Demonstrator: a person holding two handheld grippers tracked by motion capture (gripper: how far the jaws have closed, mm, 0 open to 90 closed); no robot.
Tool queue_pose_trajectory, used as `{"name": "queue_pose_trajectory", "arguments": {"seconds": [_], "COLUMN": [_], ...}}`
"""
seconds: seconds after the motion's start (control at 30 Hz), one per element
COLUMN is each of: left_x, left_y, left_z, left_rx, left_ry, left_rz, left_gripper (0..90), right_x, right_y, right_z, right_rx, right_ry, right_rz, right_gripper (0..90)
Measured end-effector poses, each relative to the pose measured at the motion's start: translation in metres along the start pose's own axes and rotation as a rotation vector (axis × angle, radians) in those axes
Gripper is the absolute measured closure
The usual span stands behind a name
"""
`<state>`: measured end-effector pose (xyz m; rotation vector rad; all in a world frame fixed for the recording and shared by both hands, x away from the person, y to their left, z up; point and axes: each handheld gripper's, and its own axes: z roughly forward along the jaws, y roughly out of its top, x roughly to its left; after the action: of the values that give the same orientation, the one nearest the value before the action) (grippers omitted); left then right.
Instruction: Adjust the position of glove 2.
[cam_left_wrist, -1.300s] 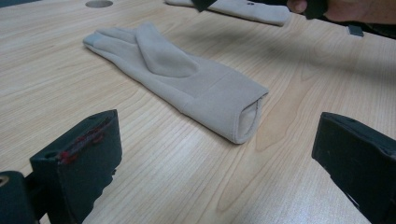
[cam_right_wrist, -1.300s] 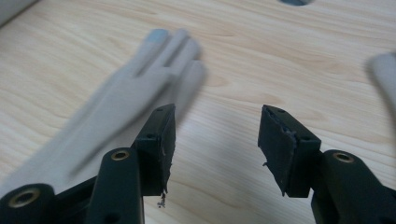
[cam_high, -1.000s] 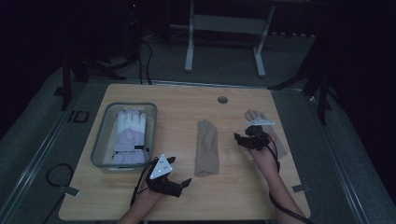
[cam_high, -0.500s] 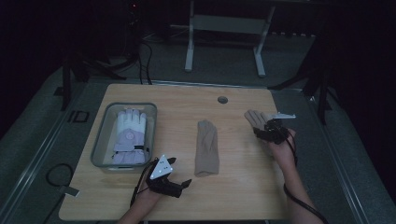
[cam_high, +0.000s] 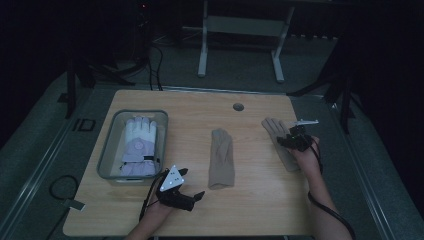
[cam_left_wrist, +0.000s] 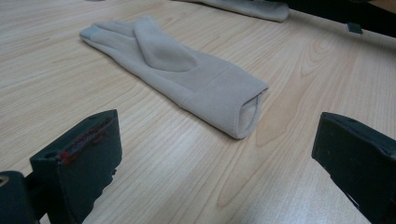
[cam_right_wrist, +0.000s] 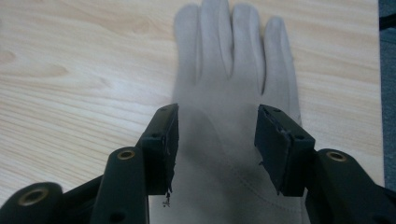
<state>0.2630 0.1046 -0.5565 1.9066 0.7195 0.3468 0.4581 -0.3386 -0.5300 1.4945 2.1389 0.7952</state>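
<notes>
Your right gripper (cam_right_wrist: 215, 140) jaws half apart and just closing over the palm of the beige glove (cam_right_wrist: 233, 116) at the table's (cam_high: 260, 210) right edge, pads not yet pinching it, your left gripper (cam_left_wrist: 215, 163) jaws wide, empty, facing the folded middle glove (cam_left_wrist: 187, 79).

From the high view I get a dim picture: only the table (cam_high: 260, 200) catches soft overhead light, and the floor around it sinks into near black. Both close views are bright and even. My right tongs (cam_right_wrist: 215, 135) throw a soft shadow on the glove (cam_right_wrist: 233, 93), whose fingertips blur. The left close view blurs slightly toward its far edge.
</notes>
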Motion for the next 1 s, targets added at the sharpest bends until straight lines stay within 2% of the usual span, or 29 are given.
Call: {"name": "queue_pose_trajectory", "arguments": {"seconds": [0.13,0.2,0.3,0.37,0.43,0.5,0.63,0.7,0.77,0.83,0.9,0.93,1.0], "left_x": [0.0,0.0,0.0,0.0,0.0,0.0,0.0,0.0,-0.001,-0.001,-0.002,-0.002,-0.003], "left_y": [0.0,0.0,0.0,0.0,0.0,0.0,0.0,0.001,0.001,0.001,0.001,0.001,0.001], "left_z": [-0.001,-0.001,0.0,0.0,-0.001,-0.002,-0.003,-0.003,-0.003,-0.003,-0.003,-0.003,-0.003], "left_rx": [-0.001,0.0,0.003,0.003,0.003,-0.001,-0.006,-0.009,-0.009,-0.01,-0.009,-0.009,-0.01], "left_ry": [0.001,0.001,0.001,0.008,0.015,0.016,0.019,0.017,0.015,0.014,0.013,0.012,0.013], "left_rz": [0.001,-0.002,-0.003,0.001,0.004,-0.003,-0.006,-0.006,-0.005,-0.006,-0.006,-0.001,0.004], "left_gripper": [1.8,1.8,1.8,1.8,1.8,1.8,1.8,1.8,1.8,1.8,1.8,1.8,1.8], "right_x": [-0.007,-0.012,-0.011,-0.01,-0.008,-0.006,0.007,0.015,0.023,0.027,0.038,0.043,0.053], "right_y": [-0.005,-0.008,-0.011,-0.013,-0.015,-0.015,-0.015,-0.016,-0.016,-0.017,-0.019,-0.021,-0.024], "right_z": [0.006,0.007,0.007,0.006,0.005,0.003,-0.008,-0.016,-0.025,-0.03,-0.043,-0.051,-0.061], "right_rx": [0.02,0.013,-0.004,-0.016,-0.032,-0.036,-0.059,-0.072,-0.086,-0.098,-0.123,-0.134,-0.146], "right_ry": [-0.013,0.021,0.037,0.019,0.018,0.014,-0.023,-0.026,-0.04,-0.032,-0.034,-0.018,-0.03], "right_rz": [0.019,0.044,0.042,0.027,0.042,0.1,0.122,0.139,0.136,0.151,0.169,0.188,0.182], "right_gripper": [52.2,54.6,64.1,78.3,81.4,83.3,83.6,83.6,83.6,83.6,83.5,83.5,83.5]}}
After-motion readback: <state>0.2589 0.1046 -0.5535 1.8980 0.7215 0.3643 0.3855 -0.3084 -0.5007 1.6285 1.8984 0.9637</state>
